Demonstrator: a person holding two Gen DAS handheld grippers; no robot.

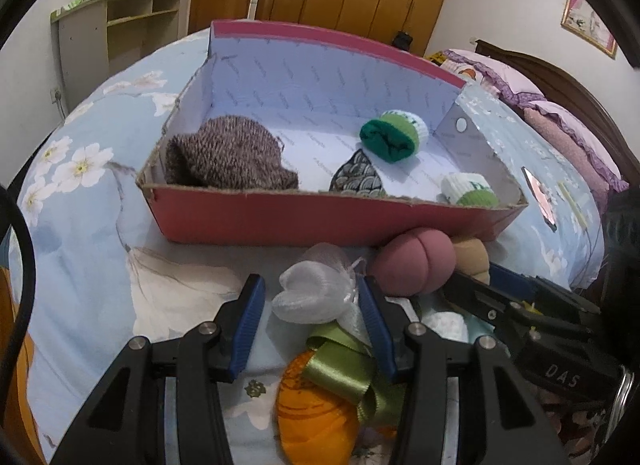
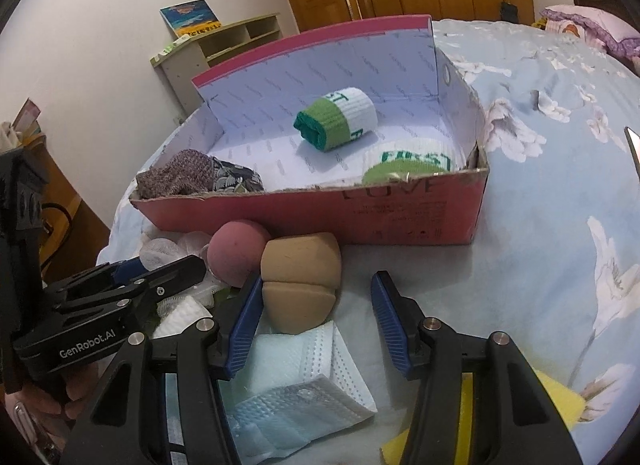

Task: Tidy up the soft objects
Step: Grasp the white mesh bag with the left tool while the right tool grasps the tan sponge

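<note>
A red cardboard box (image 1: pixel 280 221) (image 2: pixel 400 221) stands on the bed and holds a brown knit piece (image 1: pixel 228 157), a patterned cloth (image 1: pixel 356 179) and two green-and-white rolled socks (image 1: pixel 394 135) (image 2: pixel 340 119). My left gripper (image 1: pixel 312 301) is open around a white mesh puff (image 1: pixel 310 293). An orange mesh puff (image 1: pixel 316 405) with a green ribbon lies below it. My right gripper (image 2: pixel 316 305) is open, with a tan foam piece (image 2: pixel 300 281) between its fingers against the left one. A pink foam ball (image 1: pixel 412 263) (image 2: pixel 238 253) lies beside it. A pale blue mask (image 2: pixel 304 381) lies under the right gripper.
The bed has a pale blue flowered cover (image 2: pixel 560 193). A yellow sponge (image 2: pixel 556 397) lies at lower right. Pink pillows (image 1: pixel 560 133) and a dark headboard stand at right. A shelf unit (image 1: pixel 120 33) and wooden wardrobes stand behind the bed.
</note>
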